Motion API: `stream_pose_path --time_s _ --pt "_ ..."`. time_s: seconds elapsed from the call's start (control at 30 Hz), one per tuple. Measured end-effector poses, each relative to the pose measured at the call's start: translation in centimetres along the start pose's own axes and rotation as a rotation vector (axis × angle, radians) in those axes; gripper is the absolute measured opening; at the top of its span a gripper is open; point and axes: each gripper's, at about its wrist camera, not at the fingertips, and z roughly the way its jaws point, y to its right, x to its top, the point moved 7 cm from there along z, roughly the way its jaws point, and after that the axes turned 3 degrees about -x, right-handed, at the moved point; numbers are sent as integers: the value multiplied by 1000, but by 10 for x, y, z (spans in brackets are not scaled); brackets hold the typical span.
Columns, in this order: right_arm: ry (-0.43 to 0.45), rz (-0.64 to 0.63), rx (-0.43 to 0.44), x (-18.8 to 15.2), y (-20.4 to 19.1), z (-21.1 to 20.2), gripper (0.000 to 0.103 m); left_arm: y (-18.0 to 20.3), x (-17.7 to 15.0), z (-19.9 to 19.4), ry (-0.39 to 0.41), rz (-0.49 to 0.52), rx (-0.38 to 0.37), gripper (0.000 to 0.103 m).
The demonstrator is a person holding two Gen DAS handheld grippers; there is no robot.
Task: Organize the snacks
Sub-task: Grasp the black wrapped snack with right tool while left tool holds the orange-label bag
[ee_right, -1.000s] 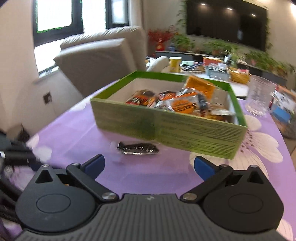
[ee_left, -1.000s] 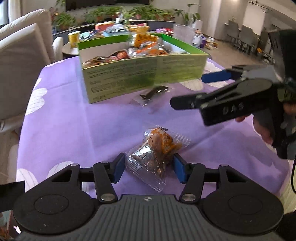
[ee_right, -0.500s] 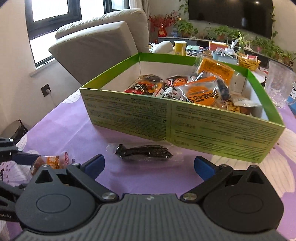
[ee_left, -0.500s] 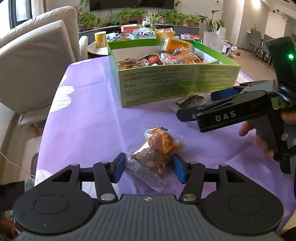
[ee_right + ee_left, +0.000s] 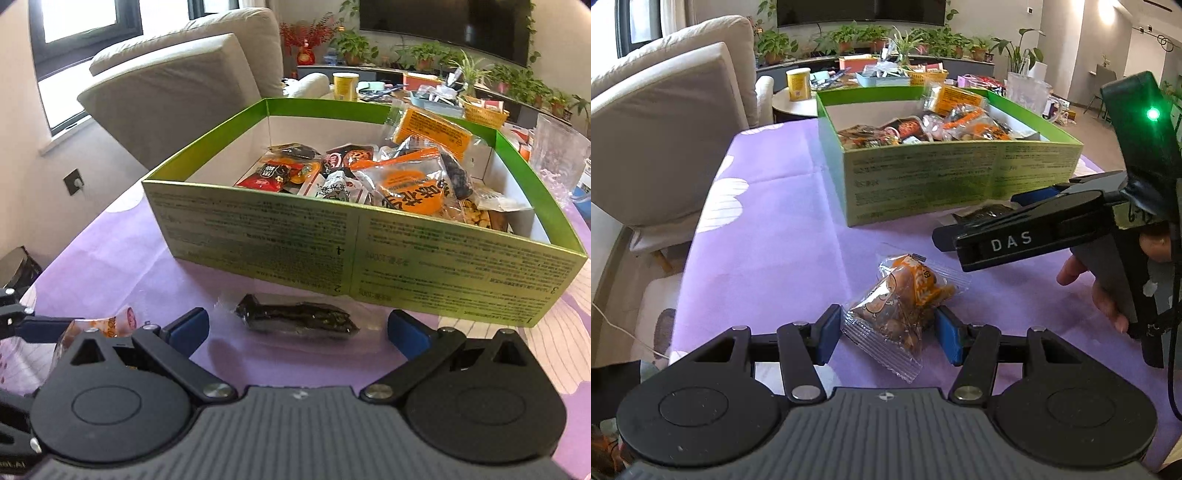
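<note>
A green cardboard box (image 5: 945,173) holding several snack packets stands on the purple tablecloth; it also shows in the right wrist view (image 5: 369,254). My left gripper (image 5: 886,334) is shut on an orange snack packet (image 5: 905,295) in clear wrap, its blue pads pressing both sides. My right gripper (image 5: 297,330) is open, with a dark snack packet (image 5: 299,319) lying on the cloth between its fingers, just in front of the box wall. The right gripper (image 5: 1027,236) also shows in the left wrist view, over the dark packet (image 5: 982,214).
A beige armchair (image 5: 665,122) stands left of the table. A clear plastic cup (image 5: 557,151) stands right of the box. A cluttered side table with a yellow cup (image 5: 798,84) and plants lies behind. The table's left edge (image 5: 698,236) is close.
My right gripper has moved forward and down, so the dark packet now lies between its open fingers. My left gripper holds the orange packet as before and has shifted slightly left.
</note>
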Motion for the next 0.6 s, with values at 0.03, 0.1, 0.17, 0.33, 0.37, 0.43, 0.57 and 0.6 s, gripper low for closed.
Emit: stream_pose_path --time_s 0.03,0.1,0.17,0.33,0.37,0.43,0.57,0.6 --pt "-1 -2 -9 1 -1 1 62 -1 1 0 3 -1 4 52" --pt "-2 -23 -31 0 -5 4 62 -4 2 -1 7 -8 6 52" --pt "12 -38 -42 0 -7 4 62 -5 4 -2 12 -10 6 52" --pt "7 -27 -41 -3 -3 1 61 -2 6 -4 24 -6 -2 52" --pt "3 -29 -39 -3 -3 0 61 -1 7 -4 25 -6 -4 52" --pt "10 -27 -35 -4 0 -5 61 0 8 -4 27 -4 -7 52" --pt "34 13 -39 -12 8 -16 61 2 8 -7 31 -7 -10 52" --pt "41 18 -41 -15 10 -20 61 3 8 -8 31 -7 -11 52"
